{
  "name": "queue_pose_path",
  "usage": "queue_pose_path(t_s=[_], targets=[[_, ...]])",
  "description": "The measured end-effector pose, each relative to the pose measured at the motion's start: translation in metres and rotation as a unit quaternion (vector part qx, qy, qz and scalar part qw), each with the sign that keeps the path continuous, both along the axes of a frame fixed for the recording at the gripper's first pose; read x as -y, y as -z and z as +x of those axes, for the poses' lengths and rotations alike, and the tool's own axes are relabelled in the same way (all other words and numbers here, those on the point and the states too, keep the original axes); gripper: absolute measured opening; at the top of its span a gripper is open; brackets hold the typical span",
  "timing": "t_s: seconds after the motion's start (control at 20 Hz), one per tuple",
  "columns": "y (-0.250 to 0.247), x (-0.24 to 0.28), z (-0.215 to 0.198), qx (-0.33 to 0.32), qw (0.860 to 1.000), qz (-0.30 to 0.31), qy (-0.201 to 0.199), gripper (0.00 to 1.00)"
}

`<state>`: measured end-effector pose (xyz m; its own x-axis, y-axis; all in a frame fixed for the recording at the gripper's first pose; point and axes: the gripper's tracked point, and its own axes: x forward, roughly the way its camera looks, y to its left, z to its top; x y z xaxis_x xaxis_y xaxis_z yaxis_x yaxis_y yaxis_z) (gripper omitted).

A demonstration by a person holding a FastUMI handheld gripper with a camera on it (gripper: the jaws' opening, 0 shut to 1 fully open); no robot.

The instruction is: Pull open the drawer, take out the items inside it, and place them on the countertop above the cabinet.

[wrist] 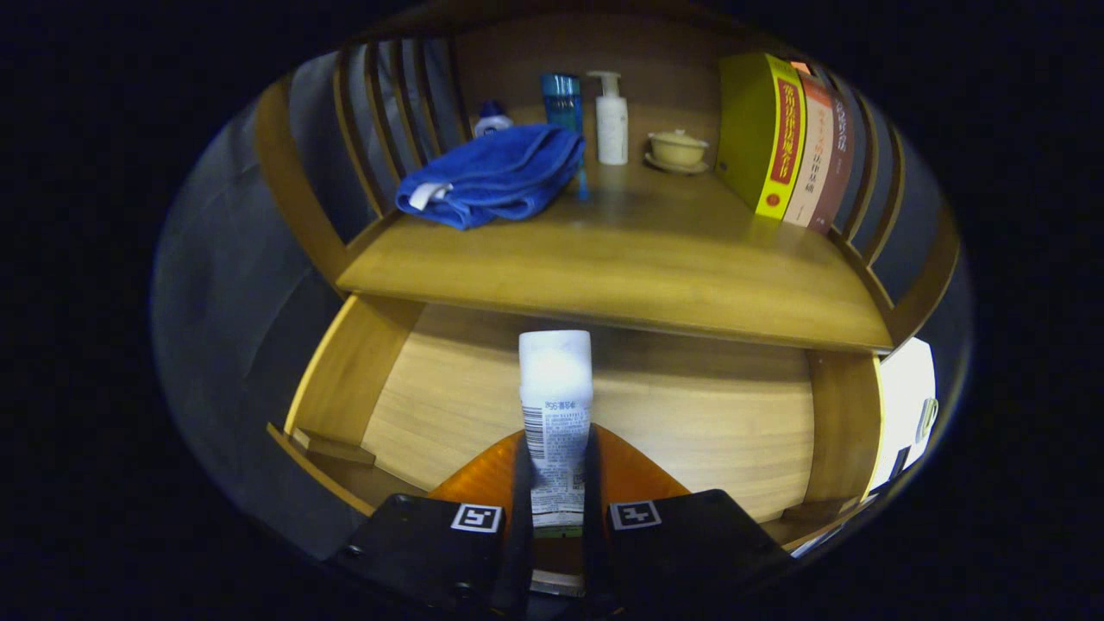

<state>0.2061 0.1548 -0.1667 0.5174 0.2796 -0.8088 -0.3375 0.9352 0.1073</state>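
A white bottle [555, 405] with a printed label stands upright between my fingers, and my gripper [556, 483] is shut on its lower part. It hangs over the open wooden drawer [690, 431], whose pale floor lies beneath and beyond it. Past the bottle's cap runs the front edge of the wooden countertop [621, 259] above the drawer.
On the countertop lie a folded blue towel [492, 177], a blue bottle [562, 99], a white pump bottle [611, 121], a small lidded cup on a saucer [677, 149] and upright books [793, 142]. Slatted wooden rails [388, 112] fence both sides. A white object [906, 405] is beside the drawer's right wall.
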Motion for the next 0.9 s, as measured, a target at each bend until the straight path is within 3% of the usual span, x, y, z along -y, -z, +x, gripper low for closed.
queue_pose_path(t_s=[0.15, 0.4, 0.65, 0.9], targets=[[-0.048, -0.002, 0.014, 0.063, 0.997, 0.038, 0.002, 0.32], [-0.117, -0.007, 0.076, 0.15, 0.985, 0.079, 0.02, 0.32], [-0.096, -0.004, 0.141, 0.152, 0.986, 0.043, 0.056, 0.32], [-0.051, -0.006, 0.175, 0.106, 0.991, 0.016, 0.085, 0.32]])
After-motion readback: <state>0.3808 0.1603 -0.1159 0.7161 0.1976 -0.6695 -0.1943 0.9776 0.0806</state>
